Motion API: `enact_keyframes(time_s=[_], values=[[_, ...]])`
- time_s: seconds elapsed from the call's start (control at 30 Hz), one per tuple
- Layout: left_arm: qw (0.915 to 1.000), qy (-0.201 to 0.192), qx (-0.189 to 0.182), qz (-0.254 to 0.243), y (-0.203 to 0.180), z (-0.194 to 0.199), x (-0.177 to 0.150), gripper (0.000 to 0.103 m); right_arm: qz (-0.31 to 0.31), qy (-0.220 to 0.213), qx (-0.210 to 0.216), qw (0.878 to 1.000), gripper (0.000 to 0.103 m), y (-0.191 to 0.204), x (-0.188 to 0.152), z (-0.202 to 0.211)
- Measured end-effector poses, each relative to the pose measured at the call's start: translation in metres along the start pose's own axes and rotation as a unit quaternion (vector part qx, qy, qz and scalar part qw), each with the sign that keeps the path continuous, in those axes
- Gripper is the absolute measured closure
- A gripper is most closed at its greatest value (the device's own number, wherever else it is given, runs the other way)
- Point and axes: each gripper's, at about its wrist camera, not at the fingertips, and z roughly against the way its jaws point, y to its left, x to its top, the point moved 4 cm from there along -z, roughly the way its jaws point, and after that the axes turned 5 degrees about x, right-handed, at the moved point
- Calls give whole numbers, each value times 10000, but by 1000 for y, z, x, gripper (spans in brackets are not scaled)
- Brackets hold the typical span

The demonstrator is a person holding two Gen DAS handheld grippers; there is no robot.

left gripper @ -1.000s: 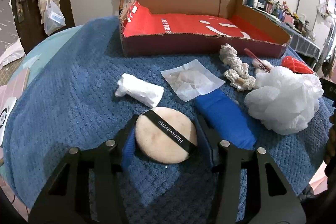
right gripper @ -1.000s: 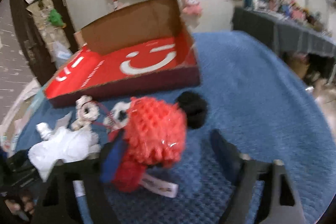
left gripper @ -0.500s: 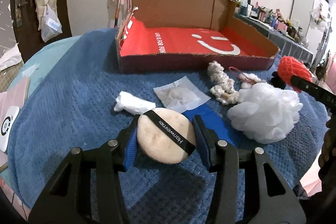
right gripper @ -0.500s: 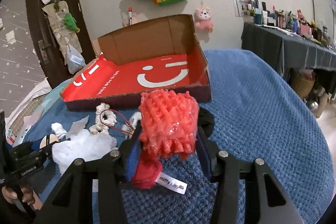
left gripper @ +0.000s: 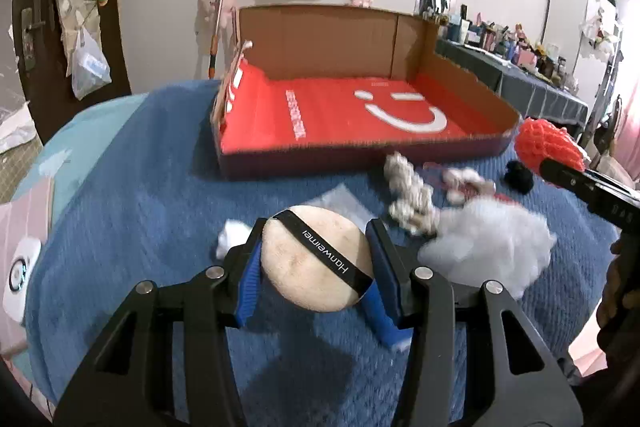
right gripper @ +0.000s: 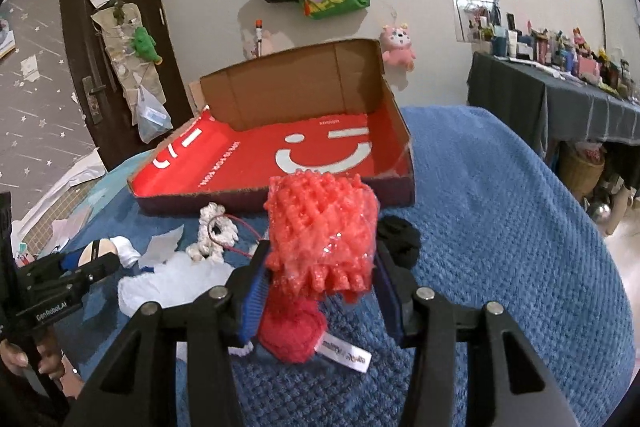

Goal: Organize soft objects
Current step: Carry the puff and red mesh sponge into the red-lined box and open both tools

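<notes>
In the left wrist view, my left gripper is shut on a round beige powder puff with a black strap, held above the blue blanket. My right gripper is shut on a red foam net. A red knitted piece with a white label sits just under it. The open cardboard box with a red floor lies behind both, with nothing inside. From the left, the red foam net shows at the right edge.
On the blanket in front of the box lie a white mesh pouf, a cream crochet piece, a black ball, a clear packet and a white rolled cloth. A dark-draped table stands at right.
Both grippers have risen off the blanket with their objects. The right jaws closed onto the red foam net, which earlier sat loosely between them.
</notes>
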Motion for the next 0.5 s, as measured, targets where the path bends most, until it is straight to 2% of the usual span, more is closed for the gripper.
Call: enact_keyframes(time_s=[0.3, 0.5], values=[[9994, -86, -145, -290, -6, -30, 47, 57, 419, -121, -35, 9990, 52, 7, 42, -27], [9985, 17, -140, -521, -9, -65, 76, 57, 874, 182, -203, 9958, 52, 9, 68, -70]])
